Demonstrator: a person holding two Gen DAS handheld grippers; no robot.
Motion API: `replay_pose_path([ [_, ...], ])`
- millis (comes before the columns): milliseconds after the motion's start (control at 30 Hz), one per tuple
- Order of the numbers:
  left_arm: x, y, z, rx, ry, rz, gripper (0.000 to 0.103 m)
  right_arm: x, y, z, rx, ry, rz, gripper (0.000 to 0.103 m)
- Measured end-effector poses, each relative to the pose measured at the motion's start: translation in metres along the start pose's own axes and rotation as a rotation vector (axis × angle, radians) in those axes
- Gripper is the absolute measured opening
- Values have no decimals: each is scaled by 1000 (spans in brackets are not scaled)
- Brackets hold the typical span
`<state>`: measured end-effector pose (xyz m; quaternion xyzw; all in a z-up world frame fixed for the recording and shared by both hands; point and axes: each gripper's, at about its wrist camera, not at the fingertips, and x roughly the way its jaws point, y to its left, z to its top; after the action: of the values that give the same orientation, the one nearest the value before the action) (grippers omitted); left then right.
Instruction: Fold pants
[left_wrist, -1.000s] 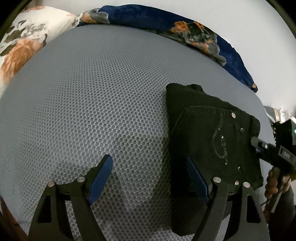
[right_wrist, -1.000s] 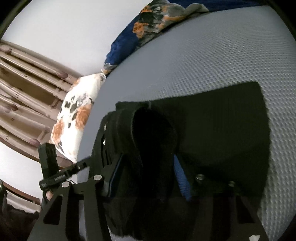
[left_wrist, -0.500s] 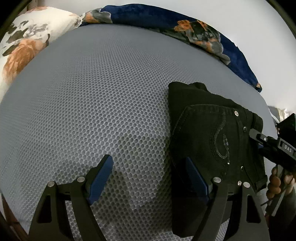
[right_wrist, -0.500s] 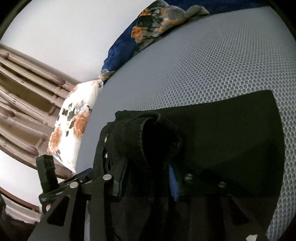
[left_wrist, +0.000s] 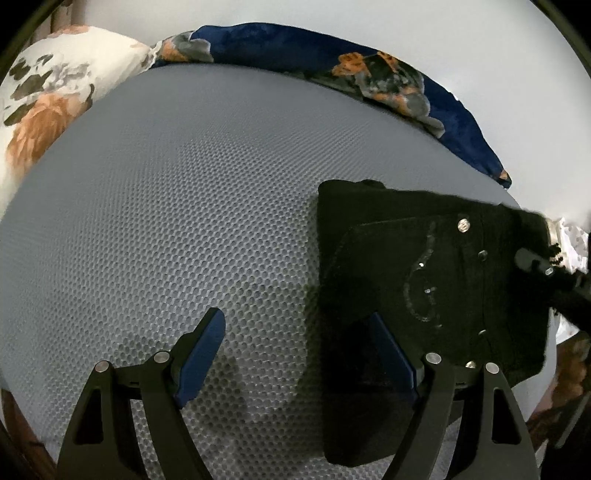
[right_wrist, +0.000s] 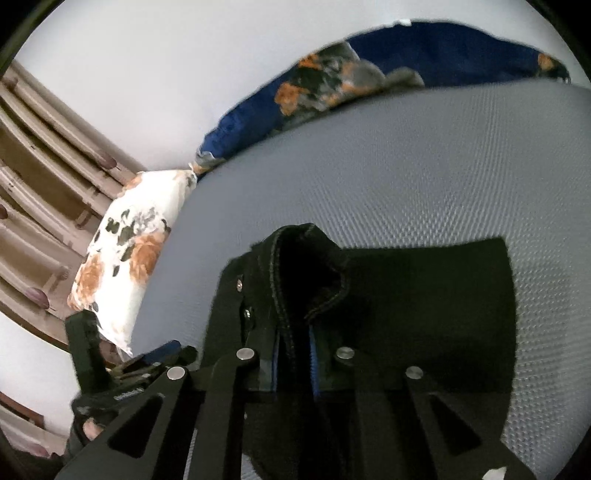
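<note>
**Pants nearly folded, right gripper clamped on the waistband edge**

The black pants (left_wrist: 424, 280) lie on the grey mesh-covered bed (left_wrist: 184, 221) as a compact rectangular bundle, a back pocket with stitched ornament and rivets facing up. Judging by that shape, the main folds are done; what seems left is to lay down the raised edge, let go, and perhaps smooth the stack.

The right gripper (right_wrist: 293, 360) is closed narrowly on a thick seamed fold of the pants, the cloth standing up between its blue pads and held a little above the rest of the bundle. The left gripper (left_wrist: 303, 354) is spread wide and holds nothing: one blue finger (left_wrist: 201, 356) hangs over bare mesh, the other is at the bundle's near left edge, where it appears to overlap the dark cloth, though whether it touches cannot be told.

A white floral pillow (left_wrist: 44, 103) and a dark blue floral blanket (left_wrist: 388, 77) lie along the bed's far edge, well apart from the pants.

Much stays unclear. The pants are so dark that layers and fold lines merge, so the number of folds cannot be counted. The near end of the bundle is hidden behind both grippers' frames. In the left wrist view the right side of the bundle is blurred and partly covered by the other tool, and the legs' ends are not visible at all.
</note>
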<state>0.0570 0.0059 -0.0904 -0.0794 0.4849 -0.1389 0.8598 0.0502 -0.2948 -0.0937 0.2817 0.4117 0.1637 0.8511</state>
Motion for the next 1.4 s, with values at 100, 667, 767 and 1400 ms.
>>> replay_pose_path([
  [100, -3, -5, 3, 9, -2, -3, 81, -18, 2, 7, -6, -37, -9, 11],
  [667, 7, -54, 23, 138, -4, -11, 81, -18, -109, -4, 228, -40, -158, 10],
  [767, 18, -61, 23, 153, 14, -2, 81, -9, -116, -7, 226, -20, -178, 16],
  [1400, 42, -63, -10, 200, 91, -51, 81, -67, -89, -70, 204, 9, -223, 12],
])
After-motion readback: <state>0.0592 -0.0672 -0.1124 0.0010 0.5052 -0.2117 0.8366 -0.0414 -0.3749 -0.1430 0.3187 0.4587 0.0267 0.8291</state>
